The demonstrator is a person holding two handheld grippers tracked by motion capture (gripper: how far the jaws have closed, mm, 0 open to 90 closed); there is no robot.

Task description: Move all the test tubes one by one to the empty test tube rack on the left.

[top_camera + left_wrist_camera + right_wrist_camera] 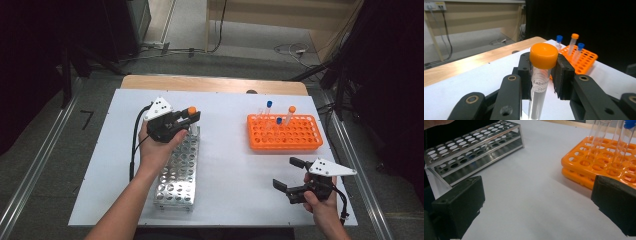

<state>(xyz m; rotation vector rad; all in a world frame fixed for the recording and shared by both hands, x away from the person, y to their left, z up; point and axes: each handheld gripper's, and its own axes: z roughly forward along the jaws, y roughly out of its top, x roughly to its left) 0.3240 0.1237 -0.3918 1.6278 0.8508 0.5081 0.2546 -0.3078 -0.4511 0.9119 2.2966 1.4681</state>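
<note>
My left gripper (191, 119) is shut on a clear tube with an orange cap (543, 55), held upright just under its cap above the far end of the metal rack (181, 170). In the high view the orange-capped tube (192, 111) shows between the jaws. The orange rack (285, 132) at the right holds three tubes: two blue-capped (269, 104) and one orange-capped (292, 109). My right gripper (290, 175) stands open near the table's front right, nothing between its jaws. In the right gripper view its black pads (459, 206) frame bare white table between the metal rack (471, 152) and the orange rack (599, 165).
The white tabletop (230, 165) lies between the two racks, with a wooden strip (215, 84) along its far edge. Cables trail on the floor beyond. Metal rails run along both sides of the table.
</note>
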